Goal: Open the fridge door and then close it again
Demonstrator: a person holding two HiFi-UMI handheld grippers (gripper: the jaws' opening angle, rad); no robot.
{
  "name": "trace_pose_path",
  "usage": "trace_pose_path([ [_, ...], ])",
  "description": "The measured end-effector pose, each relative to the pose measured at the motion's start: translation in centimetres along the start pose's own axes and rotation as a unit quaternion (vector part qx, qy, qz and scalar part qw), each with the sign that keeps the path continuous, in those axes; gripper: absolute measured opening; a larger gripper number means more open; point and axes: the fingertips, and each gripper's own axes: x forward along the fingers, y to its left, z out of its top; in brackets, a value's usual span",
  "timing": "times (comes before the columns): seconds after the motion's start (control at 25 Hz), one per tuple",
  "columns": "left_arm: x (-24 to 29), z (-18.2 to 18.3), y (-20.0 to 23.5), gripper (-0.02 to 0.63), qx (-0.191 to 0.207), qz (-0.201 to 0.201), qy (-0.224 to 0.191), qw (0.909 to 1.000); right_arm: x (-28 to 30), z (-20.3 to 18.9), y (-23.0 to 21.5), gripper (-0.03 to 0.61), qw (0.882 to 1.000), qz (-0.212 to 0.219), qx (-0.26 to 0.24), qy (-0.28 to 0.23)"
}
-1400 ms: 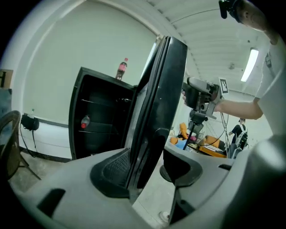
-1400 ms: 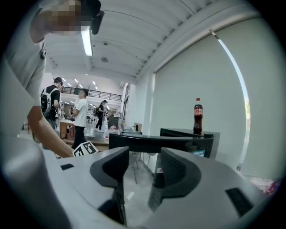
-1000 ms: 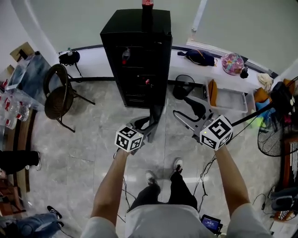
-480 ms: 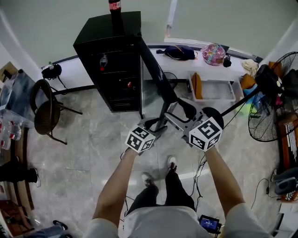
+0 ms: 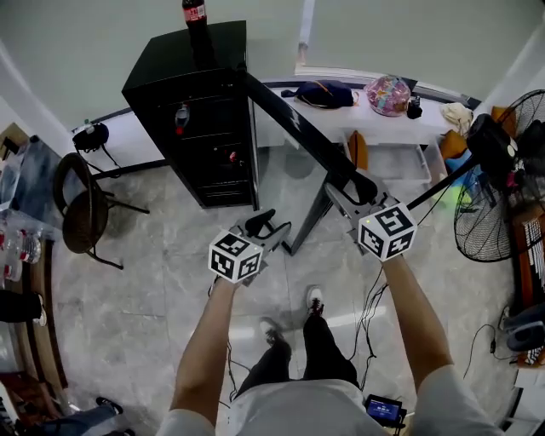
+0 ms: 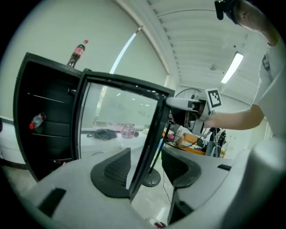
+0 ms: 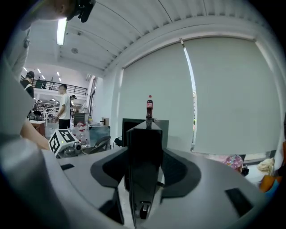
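In the head view the black fridge [image 5: 200, 128] is seen against the wall, with a cola bottle [image 5: 195, 17] upright on its top. The fridge door [image 5: 298, 128] is swung wide to the fridge's right, hinged at the cabinet's right front corner. Its free edge is met by the right gripper [image 5: 353, 189]. The left gripper [image 5: 271, 224] is held in front of the fridge, near the door's bottom corner. Whether either pair of jaws presses cannot be judged there.

In the left gripper view the door is shown as a dark frame round clear glass. Shelves with a small bottle [image 6: 36, 120] are seen inside the fridge. The frame's edge stands between the jaws, which have just been opening. A gap is left beside one pad, so the door is released.

In the right gripper view the door is seen edge-on, and most of the fridge is hidden behind it. The jaws have just been closing and are clenched on that edge.
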Motion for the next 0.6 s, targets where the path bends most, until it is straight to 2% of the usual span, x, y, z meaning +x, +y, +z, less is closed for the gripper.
trace_pose_path([
  [0.28,-1.8,3.8,2.1,0.196,0.025,0.055,-0.021,0.9979,0.1,-0.3,-4.2,0.215,1.000,0.005,0.001,0.000],
  [0.6,-2.8,8.9,3.6,0.196,0.041,0.113,-0.048,0.9916,0.6,-0.4,-8.7,0.213,0.998,0.067,-0.007,-0.003],
])
